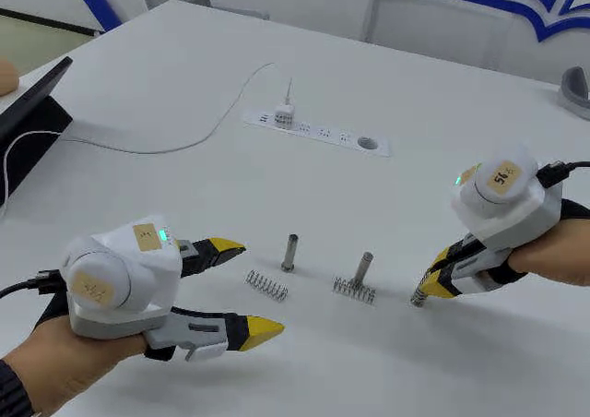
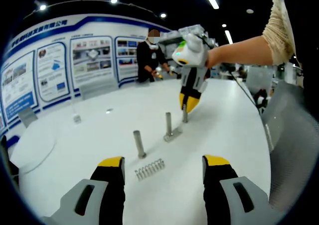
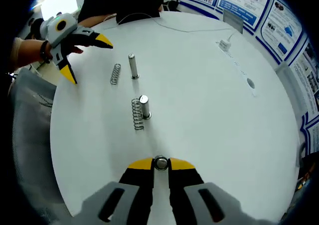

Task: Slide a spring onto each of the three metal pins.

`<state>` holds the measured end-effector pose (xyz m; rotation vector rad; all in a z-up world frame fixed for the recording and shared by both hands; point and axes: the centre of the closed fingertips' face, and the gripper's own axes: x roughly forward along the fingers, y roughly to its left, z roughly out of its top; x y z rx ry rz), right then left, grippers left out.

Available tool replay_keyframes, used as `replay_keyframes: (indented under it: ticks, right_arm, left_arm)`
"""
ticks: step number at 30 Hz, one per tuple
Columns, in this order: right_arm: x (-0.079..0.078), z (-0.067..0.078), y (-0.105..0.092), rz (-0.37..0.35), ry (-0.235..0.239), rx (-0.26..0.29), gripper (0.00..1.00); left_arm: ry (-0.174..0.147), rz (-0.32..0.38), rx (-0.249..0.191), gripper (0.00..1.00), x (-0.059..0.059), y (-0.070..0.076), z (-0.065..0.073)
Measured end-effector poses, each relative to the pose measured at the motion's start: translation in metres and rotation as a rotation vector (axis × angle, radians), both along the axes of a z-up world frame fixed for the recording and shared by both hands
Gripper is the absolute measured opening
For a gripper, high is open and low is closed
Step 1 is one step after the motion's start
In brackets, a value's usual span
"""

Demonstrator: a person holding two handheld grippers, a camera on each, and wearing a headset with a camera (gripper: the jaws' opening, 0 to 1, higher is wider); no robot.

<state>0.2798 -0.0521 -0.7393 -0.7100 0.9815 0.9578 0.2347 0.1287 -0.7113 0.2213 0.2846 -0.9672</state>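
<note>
Two metal pins stand upright on the white table [image 1: 184, 177]: the left pin [image 1: 289, 252] [image 2: 139, 144] [image 3: 133, 65] and the middle pin [image 1: 363, 269] [image 2: 169, 124] [image 3: 144, 105]. A spring [image 1: 266, 285] [image 2: 149, 168] [image 3: 115, 73] lies beside the left pin. Another spring [image 1: 354, 291] [image 3: 136, 114] lies at the middle pin's base. My right gripper [image 1: 431, 286] [image 3: 160, 166] is shut on the third pin [image 1: 419, 297] [image 2: 185, 113] [image 3: 160, 163], whose lower end is at the table. My left gripper [image 1: 247, 288] [image 2: 162, 168] stands open just left of the first spring, with nothing between its fingers.
A white power strip [image 1: 318, 131] with a plugged adapter [image 1: 285, 114] and cable lies beyond the pins. A dark screen [image 1: 28, 113] sits at the left edge, a grey object [image 1: 576, 89] at the far right. A person [image 2: 149, 56] stands beyond the table.
</note>
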Motion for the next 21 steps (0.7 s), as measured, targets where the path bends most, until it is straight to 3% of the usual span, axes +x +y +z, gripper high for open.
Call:
replay_keyframes:
  ticks: [14,21]
  right_arm:
    - [0.001,-0.005,-0.001,0.010,-0.006,0.010,0.14]
    - [0.002,0.014,0.002,0.006,-0.052,0.044,0.18]
  left_arm:
    - [-0.003,0.007,0.004,0.64,-0.002,0.000,0.001]
    - [-0.008,0.005,0.007,0.64,-0.002,0.001,0.003]
